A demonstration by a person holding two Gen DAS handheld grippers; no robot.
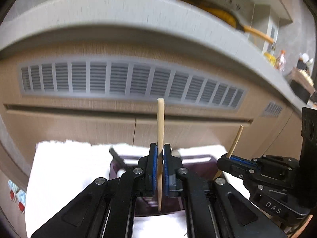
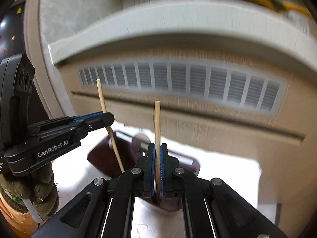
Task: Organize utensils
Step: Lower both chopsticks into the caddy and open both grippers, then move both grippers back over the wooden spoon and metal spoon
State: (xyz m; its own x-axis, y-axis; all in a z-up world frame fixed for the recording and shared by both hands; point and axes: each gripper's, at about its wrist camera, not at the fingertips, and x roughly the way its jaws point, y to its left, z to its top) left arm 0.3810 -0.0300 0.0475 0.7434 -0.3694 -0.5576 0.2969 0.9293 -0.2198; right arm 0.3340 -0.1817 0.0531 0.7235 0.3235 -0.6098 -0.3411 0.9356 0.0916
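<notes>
In the left wrist view, my left gripper point(image 1: 160, 148) is shut on a wooden chopstick point(image 1: 160, 123) that stands upright between its blue pads. Beside it on the right, my right gripper point(image 1: 223, 159) is shut on a second chopstick point(image 1: 235, 140), which leans right. The right wrist view shows the same pair: the right gripper point(image 2: 158, 148) clamps its upright chopstick point(image 2: 157, 123), and the left gripper point(image 2: 108, 117) holds its chopstick point(image 2: 101, 97) at the left. Below both lies a dark purple tray point(image 1: 200, 163) point(image 2: 101, 157) on a white cloth point(image 1: 69, 168) point(image 2: 221, 170).
A black-handled utensil point(image 1: 116, 156) lies in the tray. Behind stands a wooden cabinet front with a long vent grille point(image 1: 128, 79) under a grey countertop edge point(image 1: 118, 10). A yellow pan point(image 1: 221, 14) and bottles point(image 1: 281, 59) sit on the counter. A gloved hand point(image 2: 39, 194) holds the left gripper.
</notes>
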